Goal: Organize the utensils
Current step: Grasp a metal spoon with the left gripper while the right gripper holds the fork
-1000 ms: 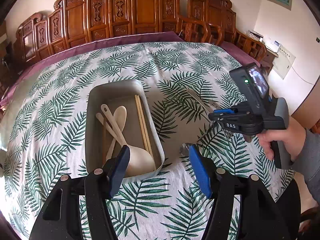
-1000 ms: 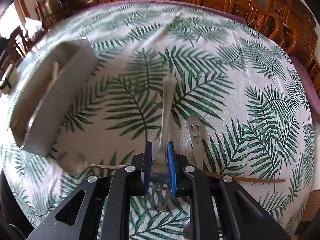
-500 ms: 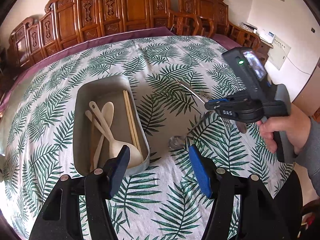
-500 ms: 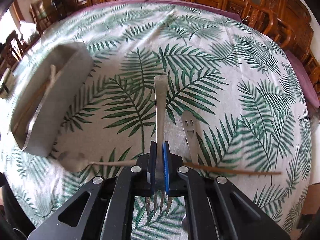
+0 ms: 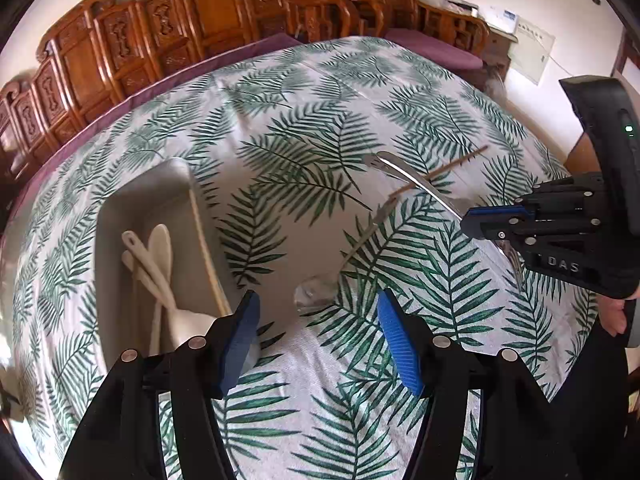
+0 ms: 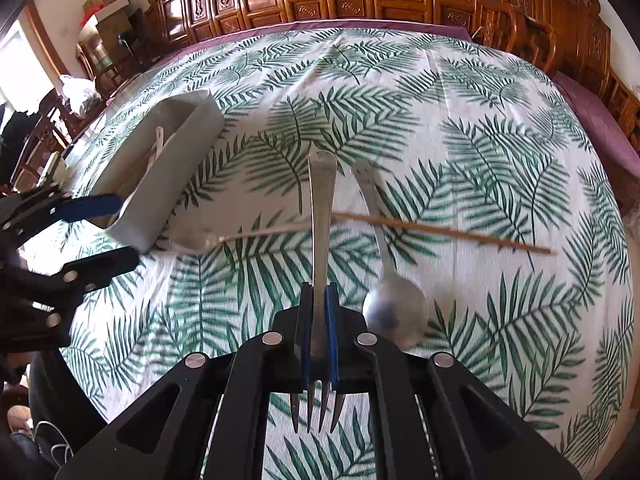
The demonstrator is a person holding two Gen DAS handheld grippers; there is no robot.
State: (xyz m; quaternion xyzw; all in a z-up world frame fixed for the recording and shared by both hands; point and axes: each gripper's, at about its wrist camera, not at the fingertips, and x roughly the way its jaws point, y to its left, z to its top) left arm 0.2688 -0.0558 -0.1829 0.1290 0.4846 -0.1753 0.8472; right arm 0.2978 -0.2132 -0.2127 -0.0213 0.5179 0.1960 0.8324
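Observation:
My right gripper (image 6: 320, 312) is shut on a metal fork (image 6: 321, 208), which it holds off the cloth with the handle pointing forward and the tines back toward the camera. In the left wrist view the same right gripper (image 5: 472, 226) holds the fork (image 5: 412, 178) at the right. My left gripper (image 5: 318, 320) hangs open over the bowl of a thin-handled spoon (image 5: 316, 292), beside a grey tray (image 5: 140, 192). The tray holds white spoons (image 5: 160, 256) and chopsticks (image 5: 206, 248). A metal spoon with a smiley handle (image 6: 394, 308) and a wooden stick (image 6: 440, 230) lie on the cloth.
The round table carries a palm-leaf cloth (image 6: 500, 152) over a purple underlay. Carved wooden chairs (image 5: 224, 4) ring its far side. From the right wrist view the tray (image 6: 176, 184) and the left gripper (image 6: 108, 234) sit at the left. A person's hand (image 5: 612, 316) holds the right gripper.
The right gripper has shut on the fork and raised it off the cloth. The left gripper has shifted right and lower, so the tray now sits further left and the thin-handled spoon lies between its fingers.

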